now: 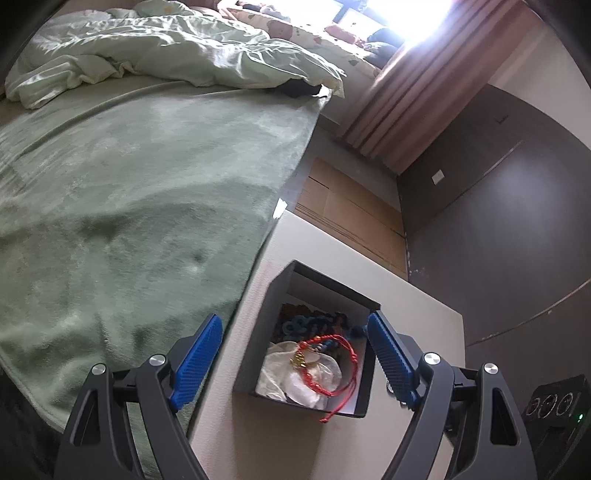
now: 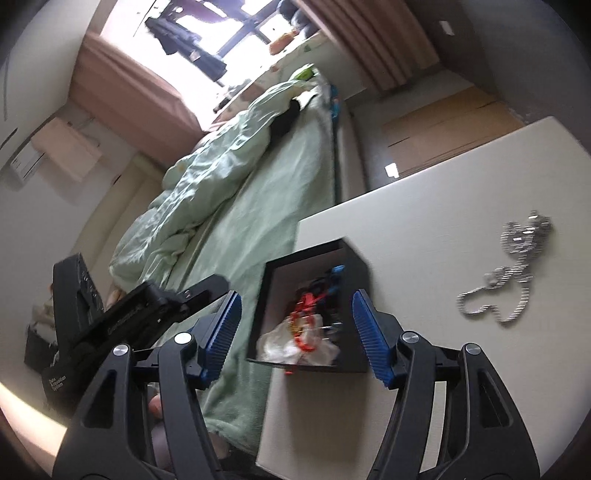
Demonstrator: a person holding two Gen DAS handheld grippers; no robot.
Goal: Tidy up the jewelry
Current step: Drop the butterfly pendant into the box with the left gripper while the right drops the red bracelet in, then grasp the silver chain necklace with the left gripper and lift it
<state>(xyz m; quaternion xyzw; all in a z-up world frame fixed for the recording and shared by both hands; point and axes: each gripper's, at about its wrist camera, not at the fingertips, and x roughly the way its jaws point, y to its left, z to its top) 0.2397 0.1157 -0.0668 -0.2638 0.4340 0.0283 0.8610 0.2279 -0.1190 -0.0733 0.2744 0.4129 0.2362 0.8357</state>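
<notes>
white table (image 2: 424, 229) beside green-blanketed bed (image 1: 129, 203).

Ahead and left of the hand-held gripper lies a bed (image 1: 129, 206) under a green blanket, with a rumpled pale quilt (image 1: 166, 48) further off. Beyond it, pink curtains (image 1: 417, 99) frame a glaring bright window (image 1: 406, 18). A wooden floor (image 1: 351, 206) meets dark wall panels (image 1: 498, 206) to the right.
</notes>
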